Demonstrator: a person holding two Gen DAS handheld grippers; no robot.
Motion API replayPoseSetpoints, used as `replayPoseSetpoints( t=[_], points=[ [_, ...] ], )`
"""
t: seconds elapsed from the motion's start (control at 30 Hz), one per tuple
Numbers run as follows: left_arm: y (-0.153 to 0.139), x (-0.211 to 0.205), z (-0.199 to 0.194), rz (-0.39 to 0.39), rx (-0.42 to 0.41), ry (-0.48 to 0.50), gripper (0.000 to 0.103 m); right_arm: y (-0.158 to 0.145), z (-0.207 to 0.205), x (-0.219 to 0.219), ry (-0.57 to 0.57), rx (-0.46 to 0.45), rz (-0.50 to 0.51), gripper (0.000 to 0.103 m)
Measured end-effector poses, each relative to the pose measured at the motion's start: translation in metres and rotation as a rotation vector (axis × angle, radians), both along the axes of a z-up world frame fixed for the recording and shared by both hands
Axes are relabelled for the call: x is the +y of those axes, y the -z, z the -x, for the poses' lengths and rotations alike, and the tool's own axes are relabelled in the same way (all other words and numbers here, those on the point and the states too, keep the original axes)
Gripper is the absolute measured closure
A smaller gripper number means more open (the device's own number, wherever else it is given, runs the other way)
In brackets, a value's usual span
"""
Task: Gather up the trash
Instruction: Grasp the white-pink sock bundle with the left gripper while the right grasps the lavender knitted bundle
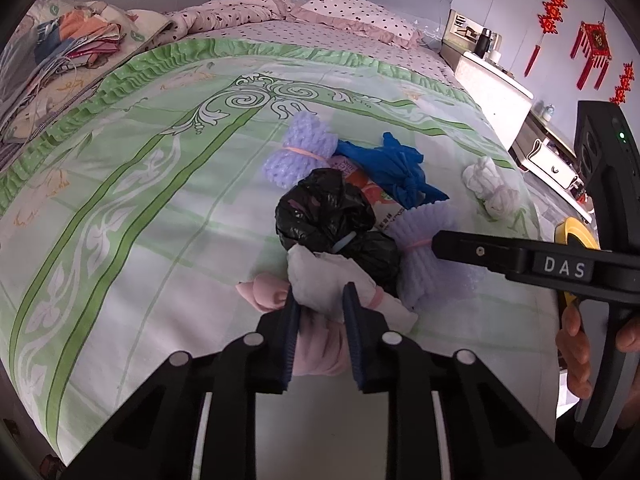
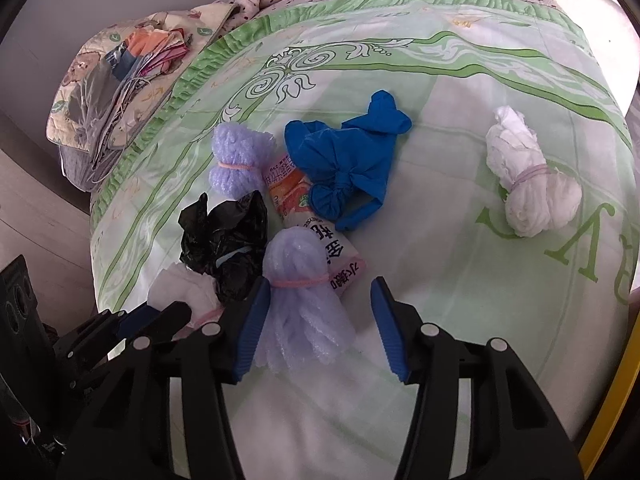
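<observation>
Several tied trash bundles lie on the green bedsheet (image 1: pixel 120 200). My left gripper (image 1: pixel 320 304) is shut on a white and pink tissue bundle (image 1: pixel 320 284); the bundle also shows in the right wrist view (image 2: pixel 180 292). Behind it lie a black bag (image 1: pixel 324 208), a snack wrapper (image 2: pixel 296 200), a blue bag (image 2: pixel 344 164) and a purple foam bundle (image 2: pixel 236 160). My right gripper (image 2: pixel 316 308) is open, its jaws around a second purple foam bundle (image 2: pixel 300 308). A white bundle (image 2: pixel 528 184) lies apart to the right.
A zippered bag of folded cloths (image 2: pixel 116 92) sits at the bed's left edge. A pink dotted quilt and pillow (image 1: pixel 320 8) lie at the head. A white bedside cabinet (image 1: pixel 492 88) stands at the right. A yellow rim (image 2: pixel 612 400) shows at the lower right.
</observation>
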State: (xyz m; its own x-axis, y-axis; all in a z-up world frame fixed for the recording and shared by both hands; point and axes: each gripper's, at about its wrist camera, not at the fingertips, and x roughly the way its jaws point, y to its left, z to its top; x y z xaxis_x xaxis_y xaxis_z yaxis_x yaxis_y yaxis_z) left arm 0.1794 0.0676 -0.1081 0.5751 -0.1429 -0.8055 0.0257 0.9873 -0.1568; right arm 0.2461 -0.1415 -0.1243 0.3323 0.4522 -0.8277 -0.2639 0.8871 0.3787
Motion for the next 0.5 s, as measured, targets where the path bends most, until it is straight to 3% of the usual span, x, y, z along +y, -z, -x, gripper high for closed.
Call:
replayPoseSetpoints(
  t=[0.1, 0.5],
  points=[
    [0.001, 0.000, -0.001, -0.003, -0.003, -0.002, 0.087, 0.003, 0.000, 0.003, -0.015, 0.017, -0.026, 0.070],
    [-0.006, 0.004, 0.003, 0.053, -0.015, 0.000, 0.094, -0.007, 0.006, -0.006, 0.006, -0.002, -0.080, 0.076]
  ],
)
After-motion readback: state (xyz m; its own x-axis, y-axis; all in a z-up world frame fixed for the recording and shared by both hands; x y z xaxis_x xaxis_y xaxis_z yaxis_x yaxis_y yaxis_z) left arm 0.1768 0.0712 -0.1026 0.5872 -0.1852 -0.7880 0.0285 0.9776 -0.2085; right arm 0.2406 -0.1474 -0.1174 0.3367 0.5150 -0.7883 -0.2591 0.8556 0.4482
